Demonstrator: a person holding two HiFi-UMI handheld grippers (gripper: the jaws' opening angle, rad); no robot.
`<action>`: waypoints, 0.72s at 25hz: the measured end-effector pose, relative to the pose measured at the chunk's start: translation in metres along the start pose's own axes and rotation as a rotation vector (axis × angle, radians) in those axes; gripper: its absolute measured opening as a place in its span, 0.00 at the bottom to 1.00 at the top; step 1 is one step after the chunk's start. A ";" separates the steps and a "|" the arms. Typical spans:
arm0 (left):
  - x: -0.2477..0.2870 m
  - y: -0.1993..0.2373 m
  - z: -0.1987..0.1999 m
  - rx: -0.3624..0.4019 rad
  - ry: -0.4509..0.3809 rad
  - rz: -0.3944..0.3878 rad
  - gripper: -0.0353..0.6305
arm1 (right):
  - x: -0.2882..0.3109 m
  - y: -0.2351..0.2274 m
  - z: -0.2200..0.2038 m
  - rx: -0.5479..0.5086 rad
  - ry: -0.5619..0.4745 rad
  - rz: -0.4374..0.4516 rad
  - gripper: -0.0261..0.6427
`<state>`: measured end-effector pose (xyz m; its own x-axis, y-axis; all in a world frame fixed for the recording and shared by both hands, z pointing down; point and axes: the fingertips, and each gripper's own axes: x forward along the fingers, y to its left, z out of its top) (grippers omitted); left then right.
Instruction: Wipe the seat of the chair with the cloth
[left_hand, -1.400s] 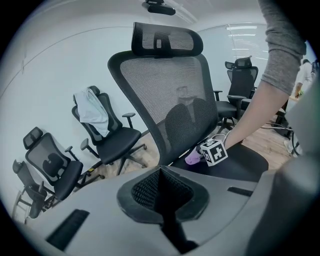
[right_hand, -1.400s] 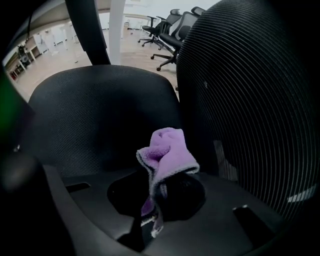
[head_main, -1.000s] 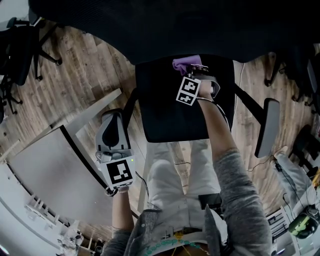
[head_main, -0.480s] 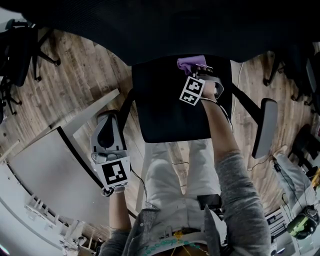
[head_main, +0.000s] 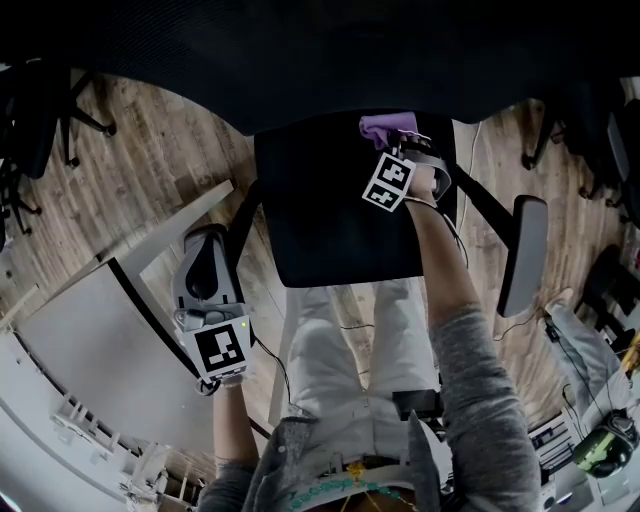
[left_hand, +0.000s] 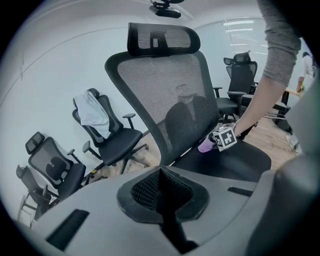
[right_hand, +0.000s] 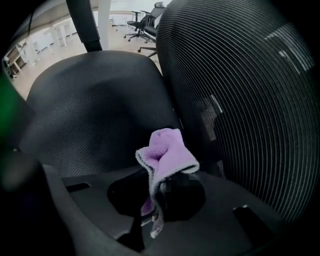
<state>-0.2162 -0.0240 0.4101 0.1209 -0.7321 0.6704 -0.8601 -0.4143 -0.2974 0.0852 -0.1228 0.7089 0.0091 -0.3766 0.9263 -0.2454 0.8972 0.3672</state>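
Right tongs (right_hand: 152, 202) pinch the purple cloth (right_hand: 168, 154) at the seat's (head_main: 330, 215) far edge; likely best pressed flat and swept nearward. Left tongs (left_hand: 163, 200) closed, empty.

In the head view the right gripper (head_main: 402, 142) covers much of the cloth (head_main: 380, 125), and the backrest (head_main: 320, 50) overhangs the rear edge of the seat (head_main: 330, 210). In the right gripper view the cloth's lower end vanishes between the jaws.

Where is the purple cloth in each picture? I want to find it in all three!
Head view: cloth at top middle, at the seat's back edge.
Left gripper view: small, right of middle, where seat meets backrest.
Right gripper view: low middle, pinched by the right gripper.
Shared landmark: the black seat.
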 end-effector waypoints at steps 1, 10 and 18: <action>0.000 0.000 0.000 -0.003 -0.001 -0.001 0.05 | 0.000 -0.001 -0.004 0.007 0.003 -0.002 0.11; 0.001 -0.001 0.003 0.001 0.004 0.005 0.05 | -0.005 -0.013 -0.044 0.041 0.040 -0.021 0.11; 0.000 -0.001 0.003 0.016 0.006 0.012 0.05 | -0.013 -0.020 -0.077 0.115 0.067 -0.041 0.11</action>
<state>-0.2135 -0.0251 0.4087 0.1072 -0.7339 0.6707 -0.8533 -0.4141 -0.3168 0.1650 -0.1177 0.6965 0.0854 -0.3925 0.9158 -0.3535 0.8474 0.3962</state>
